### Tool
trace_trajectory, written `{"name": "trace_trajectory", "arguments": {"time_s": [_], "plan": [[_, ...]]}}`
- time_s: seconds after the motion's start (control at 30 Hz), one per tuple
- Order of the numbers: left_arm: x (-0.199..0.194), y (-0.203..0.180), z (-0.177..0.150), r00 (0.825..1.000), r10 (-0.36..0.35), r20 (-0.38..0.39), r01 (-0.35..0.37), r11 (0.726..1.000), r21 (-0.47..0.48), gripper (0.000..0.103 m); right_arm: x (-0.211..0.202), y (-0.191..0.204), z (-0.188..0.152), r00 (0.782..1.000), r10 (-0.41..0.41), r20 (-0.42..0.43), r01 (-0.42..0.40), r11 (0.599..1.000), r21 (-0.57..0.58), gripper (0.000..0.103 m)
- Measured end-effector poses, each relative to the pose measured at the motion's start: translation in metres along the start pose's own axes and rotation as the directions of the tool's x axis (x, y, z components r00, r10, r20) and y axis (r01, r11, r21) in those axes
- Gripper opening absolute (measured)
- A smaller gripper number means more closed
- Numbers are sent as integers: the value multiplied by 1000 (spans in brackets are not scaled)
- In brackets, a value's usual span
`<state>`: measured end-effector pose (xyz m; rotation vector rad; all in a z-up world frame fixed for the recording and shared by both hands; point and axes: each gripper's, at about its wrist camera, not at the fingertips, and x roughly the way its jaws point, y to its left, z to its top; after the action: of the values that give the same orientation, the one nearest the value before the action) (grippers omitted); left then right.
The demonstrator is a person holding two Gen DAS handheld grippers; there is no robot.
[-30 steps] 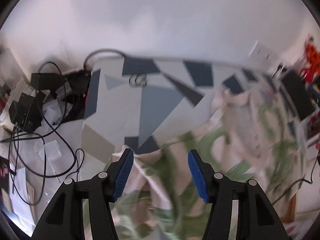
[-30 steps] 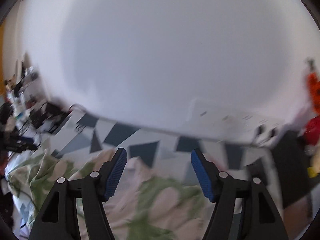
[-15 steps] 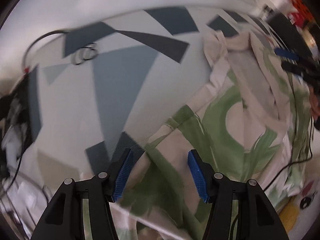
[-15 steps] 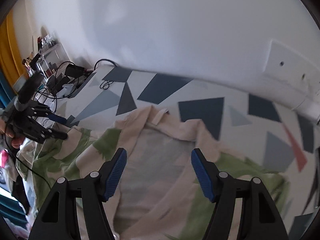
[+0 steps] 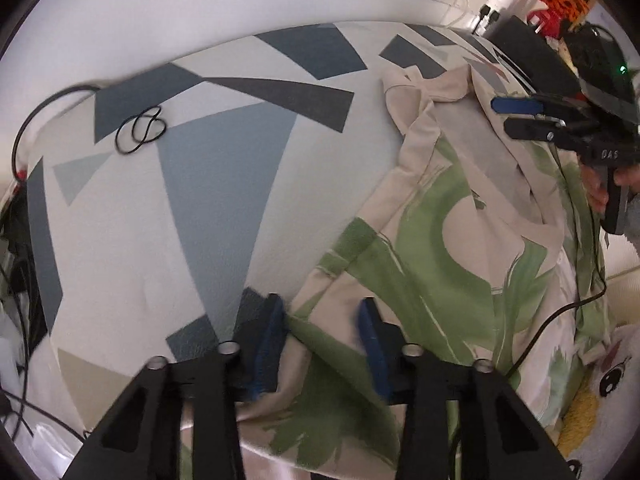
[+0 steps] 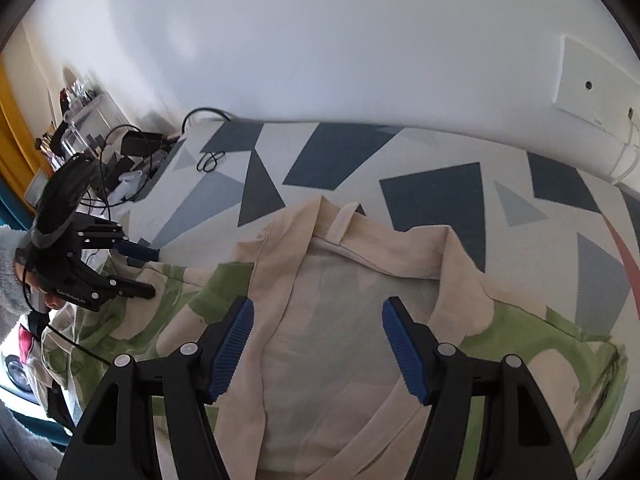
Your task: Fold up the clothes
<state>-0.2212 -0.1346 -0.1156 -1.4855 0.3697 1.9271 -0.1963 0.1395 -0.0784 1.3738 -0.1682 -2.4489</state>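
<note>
- The shirt [image 6: 352,352], cream with big green leaf shapes, lies spread open on a bed cover [image 5: 216,184] printed with blue and grey triangles, collar toward the white wall [image 6: 320,40].
- Other stuff around: a loop of black cord [image 5: 140,130] sits on the cover well clear of the shirt, and there's a tangle of cables and chargers [image 6: 132,148] off the far corner. A white wall plate [image 6: 592,84] is up on the right, and a plush toy [image 5: 604,380] pokes out by the shirt's near edge.
- Nothing's really blocking the shirt, only a thin black cable [image 5: 560,312] trailing over it.
- Left gripper [image 5: 320,344] points steeply down at the shirt's left edge. Its fingers have just been closing to a narrower gap with cloth between them, but the blurred pads don't look pressed on it yet.
- Right gripper [image 6: 316,344] hovers tilted down over the open collar area, fingers wide, holding nothing.
</note>
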Motion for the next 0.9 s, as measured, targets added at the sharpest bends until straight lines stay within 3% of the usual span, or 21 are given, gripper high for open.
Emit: {"name": "trace_trajectory", "arguments": {"time_s": [0.07,0.1,0.23,0.43,0.73,0.9], "plan": [[-2,5,-3,1000,-27,8,27,999,-35,12,6,1,0,1000,4,-14,-4,1000,-7,70],[-3,7,-4,999,-41,11,42,998,-48,11,10,3,0,1000,5,-26,-5,1000,-17,70],[-15,9,-14,998,-18,60,22,997,-72,10,23,9,2,998,10,-55,-13,999,-47,70],[-43,34,-25,984,12,176,28,974,-223,9,45,15,16,996,32,-85,-38,997,-70,70],[-54,26,-33,967,85,239,-9,954,-300,9,68,33,41,979,169,-112,-183,975,-123,65],[-57,26,-34,960,100,262,-6,941,-338,9,75,43,44,981,145,-126,-168,966,-197,63]]}}
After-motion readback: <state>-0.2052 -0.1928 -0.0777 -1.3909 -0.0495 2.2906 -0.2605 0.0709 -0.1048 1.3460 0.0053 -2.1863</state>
